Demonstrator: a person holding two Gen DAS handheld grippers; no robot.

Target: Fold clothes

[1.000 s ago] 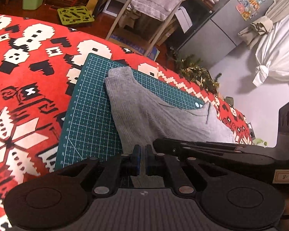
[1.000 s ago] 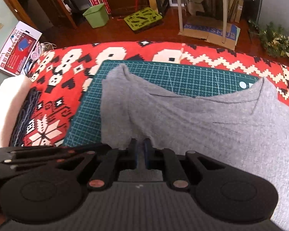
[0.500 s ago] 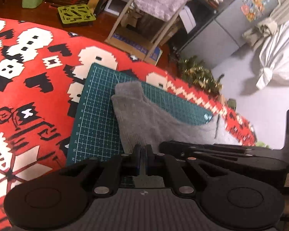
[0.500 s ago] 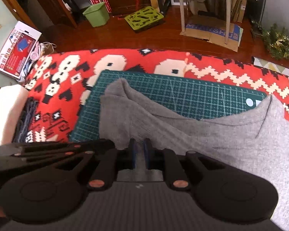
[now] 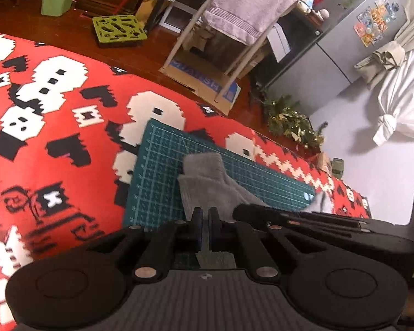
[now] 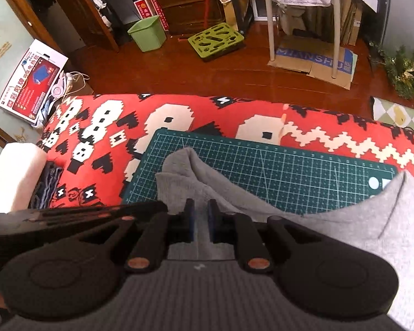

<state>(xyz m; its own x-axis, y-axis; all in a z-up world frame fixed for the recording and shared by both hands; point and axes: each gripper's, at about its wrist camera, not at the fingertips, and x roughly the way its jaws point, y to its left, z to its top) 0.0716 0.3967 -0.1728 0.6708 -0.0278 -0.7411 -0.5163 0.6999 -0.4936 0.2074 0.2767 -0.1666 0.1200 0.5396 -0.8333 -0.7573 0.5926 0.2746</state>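
Left wrist view: our left tongs (image 5: 204, 227) are nearly closed, pinching the near edge of the grey sweater (image 5: 207, 182). Right wrist view: right tongs (image 6: 200, 220) are clamped on the same edge, just beside the left ones. We hold both close together, probably so the edge lifts as one straight line for a fold. The sweater rises from the green cutting mat (image 6: 276, 171) to the tongs; its far end bunches near the mat's left edge, and the right part drapes past the mat's right end onto the red patterned blanket (image 6: 331, 127). Bare mat beyond the cloth gives room to carry the edge forward. Blanket edge and floor lie past that, so stay short.
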